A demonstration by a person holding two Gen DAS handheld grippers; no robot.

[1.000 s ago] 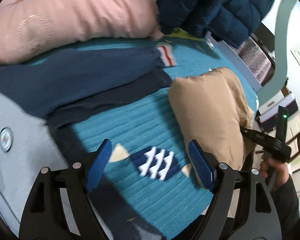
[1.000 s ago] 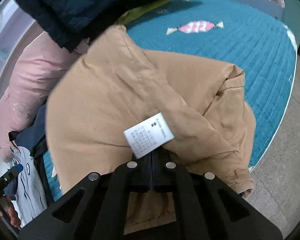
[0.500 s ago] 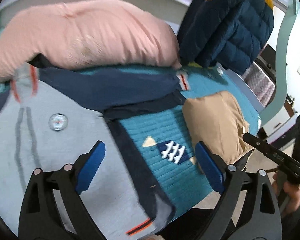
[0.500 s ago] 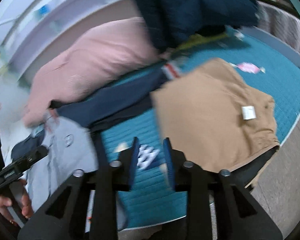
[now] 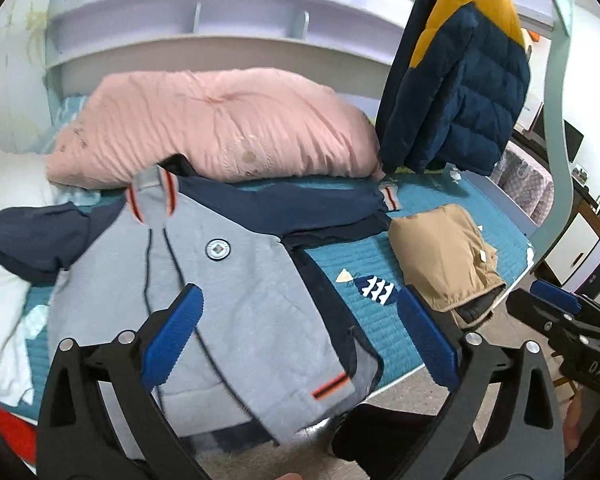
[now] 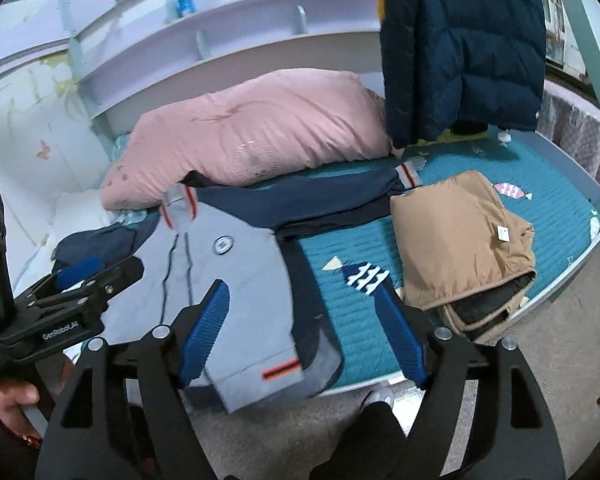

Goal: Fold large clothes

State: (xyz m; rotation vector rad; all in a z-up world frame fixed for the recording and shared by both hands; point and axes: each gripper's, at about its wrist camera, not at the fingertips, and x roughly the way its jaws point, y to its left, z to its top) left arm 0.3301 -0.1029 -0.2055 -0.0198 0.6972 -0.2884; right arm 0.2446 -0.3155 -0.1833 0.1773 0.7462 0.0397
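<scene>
My left tongs (image 5: 298, 334) have just been opening and stand wide, nothing between them; my right tongs (image 6: 302, 332) have just been opening too, also empty. Both hang above the bed (image 6: 556, 196). The tan garment (image 6: 456, 236) lies folded near the bed's edge, beside the spread grey-and-navy jacket (image 6: 236, 280).

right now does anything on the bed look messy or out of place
Yes. The grey and navy jacket lies unfolded, its hem hanging over the bed edge and one sleeve stretched towards the folded tan garment. That tan one also overhangs the edge slightly.
</scene>
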